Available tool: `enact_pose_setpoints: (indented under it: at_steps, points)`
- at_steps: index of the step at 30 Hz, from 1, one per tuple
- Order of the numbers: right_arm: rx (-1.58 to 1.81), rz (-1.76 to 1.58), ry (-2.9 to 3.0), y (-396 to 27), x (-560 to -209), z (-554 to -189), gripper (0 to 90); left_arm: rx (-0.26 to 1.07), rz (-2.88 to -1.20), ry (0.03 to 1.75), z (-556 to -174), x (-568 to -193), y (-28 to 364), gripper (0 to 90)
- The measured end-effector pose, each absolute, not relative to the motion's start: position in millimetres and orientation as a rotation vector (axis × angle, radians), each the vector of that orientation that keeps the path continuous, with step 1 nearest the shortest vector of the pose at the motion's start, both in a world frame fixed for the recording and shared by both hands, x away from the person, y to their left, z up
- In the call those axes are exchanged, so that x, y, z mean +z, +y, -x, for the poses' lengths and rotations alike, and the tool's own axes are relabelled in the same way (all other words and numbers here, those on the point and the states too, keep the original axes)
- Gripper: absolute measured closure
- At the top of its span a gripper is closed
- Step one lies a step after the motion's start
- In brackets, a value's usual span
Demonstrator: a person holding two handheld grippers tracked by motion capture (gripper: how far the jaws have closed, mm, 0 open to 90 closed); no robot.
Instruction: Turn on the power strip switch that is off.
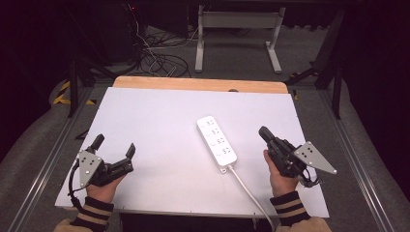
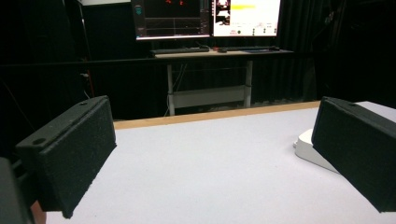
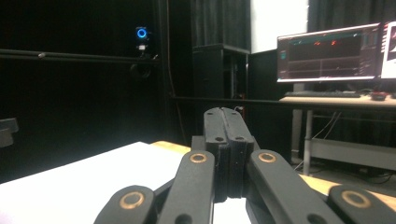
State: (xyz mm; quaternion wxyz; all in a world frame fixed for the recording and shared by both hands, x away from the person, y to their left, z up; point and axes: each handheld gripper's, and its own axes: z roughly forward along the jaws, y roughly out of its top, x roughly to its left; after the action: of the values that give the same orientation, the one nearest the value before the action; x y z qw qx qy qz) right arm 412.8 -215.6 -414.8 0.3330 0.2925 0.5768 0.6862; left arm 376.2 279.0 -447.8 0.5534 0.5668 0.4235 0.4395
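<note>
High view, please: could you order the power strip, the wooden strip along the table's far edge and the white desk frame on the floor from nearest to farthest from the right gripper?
1. power strip, just to the left of the right gripper.
2. wooden strip, at the table's far edge.
3. white desk frame, beyond the table.

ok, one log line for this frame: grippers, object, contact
left gripper: open, empty | right gripper: shut, empty | power strip: flat on table, between the two, untouched

Black grippers: left gripper [image 1: 115, 147], right gripper [image 1: 264, 132]; grey triangular plates, brass pivots; striped knit cuffs.
</note>
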Motion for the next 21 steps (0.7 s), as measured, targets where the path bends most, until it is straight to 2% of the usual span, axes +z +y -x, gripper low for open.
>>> enact_pose_setpoints:
  at_steps: [2,5,7,10,12,16,21]
  points:
    - [1.776,-0.755,1.502,-216,-415,-412,90.0,1.038,-1.34,1.002,-377,-448,279,0.4]
    - [1.742,-0.768,1.494,-217,-418,-411,73.6,1.035,-1.341,0.998,-376,-448,278,0.4]
    - [1.725,-0.79,1.475,-218,-420,-410,55.8,1.04,-1.344,0.994,-376,-448,278,0.4]
    - [1.705,-0.821,1.433,-221,-422,-409,36.2,1.036,-1.337,0.996,-376,-448,278,0.4]
    - [1.669,-0.862,1.396,-224,-423,-408,17.6,1.036,-1.338,0.998,-376,-448,279,0.3]
    - [1.656,-0.901,1.336,-232,-425,-407,6.0,1.042,-1.339,0.99,-376,-448,278,0.2]
    - [1.628,-0.905,1.344,-241,-428,-406,3.7,1.037,-1.339,0.992,-376,-448,278,0.2]
